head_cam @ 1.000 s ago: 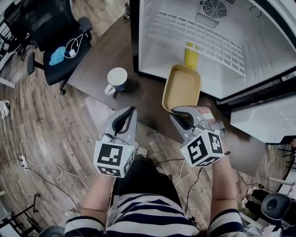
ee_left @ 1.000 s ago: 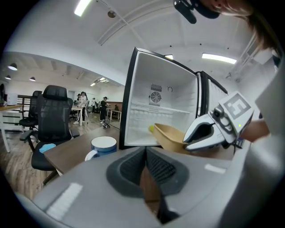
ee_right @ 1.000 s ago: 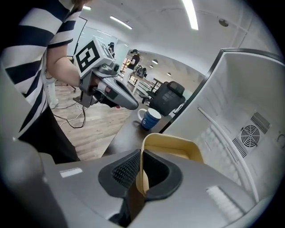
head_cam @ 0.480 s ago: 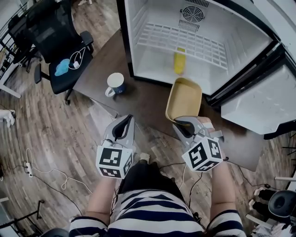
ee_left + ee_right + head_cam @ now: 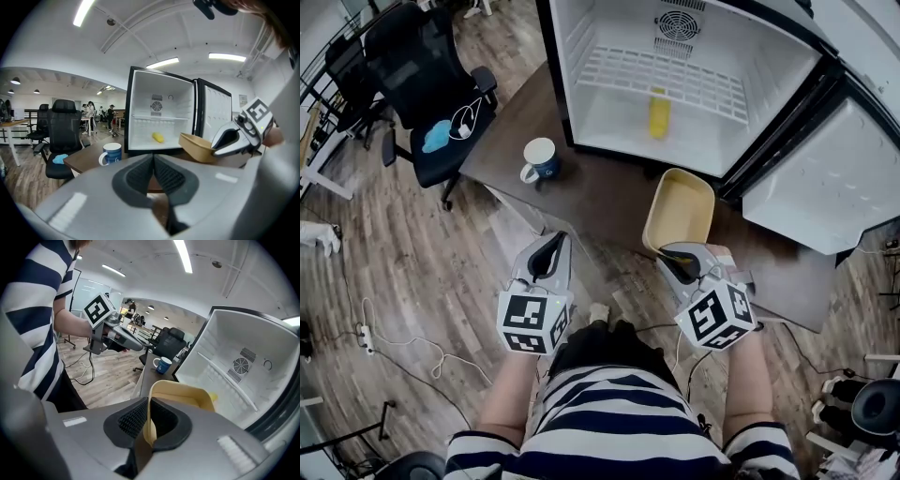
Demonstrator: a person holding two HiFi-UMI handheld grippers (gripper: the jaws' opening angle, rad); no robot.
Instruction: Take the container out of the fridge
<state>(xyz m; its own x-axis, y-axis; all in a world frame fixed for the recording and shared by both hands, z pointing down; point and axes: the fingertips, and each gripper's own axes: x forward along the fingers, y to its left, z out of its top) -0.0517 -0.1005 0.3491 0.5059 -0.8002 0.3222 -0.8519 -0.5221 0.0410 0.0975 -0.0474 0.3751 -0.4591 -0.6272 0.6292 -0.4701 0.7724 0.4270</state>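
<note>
my right gripper (image 5: 667,253) jaws pinch the rim of the yellow container (image 5: 680,208), just outside the open fridge (image 5: 567,66), over the worktop (image 5: 600,192). my left gripper (image 5: 557,240) jaws are closed on nothing.

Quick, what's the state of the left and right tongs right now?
Left tongs: closed, nothing between them.
Right tongs: closed on the rim of the tan container.

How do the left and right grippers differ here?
The right gripper is clamped on the tan container's rim; the left gripper holds nothing. The left gripper's jaws meet fully, while the right gripper's are held slightly apart by that rim. Both point towards the fridge.
</note>
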